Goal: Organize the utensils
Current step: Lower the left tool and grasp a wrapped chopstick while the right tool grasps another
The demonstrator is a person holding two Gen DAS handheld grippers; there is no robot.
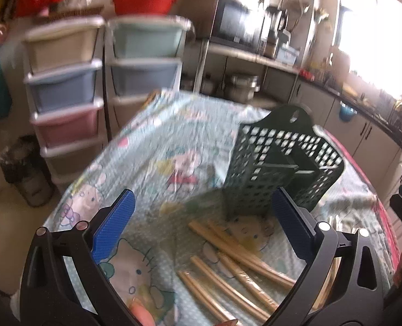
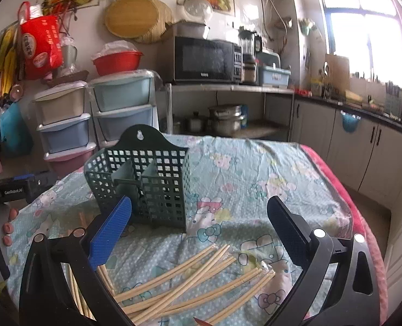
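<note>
A dark green perforated utensil holder [image 2: 144, 182] with inner dividers stands upright on the table; it also shows in the left wrist view [image 1: 280, 163]. Several wrapped pairs of wooden chopsticks [image 2: 190, 279] lie loose on the cloth in front of it, and they show in the left wrist view [image 1: 236, 269] too. My left gripper [image 1: 203, 222] is open and empty above the chopsticks, short of the holder. My right gripper [image 2: 201, 228] is open and empty above the chopsticks, with its left finger near the holder's front.
The table carries a light blue cartoon-print cloth [image 2: 255, 179] with a red edge [image 2: 334, 174] at the right. Stacked plastic drawer units [image 2: 119, 106] stand behind the table at the left. A shelf with a microwave [image 2: 203, 59] and a kitchen counter [image 2: 364, 111] lie beyond.
</note>
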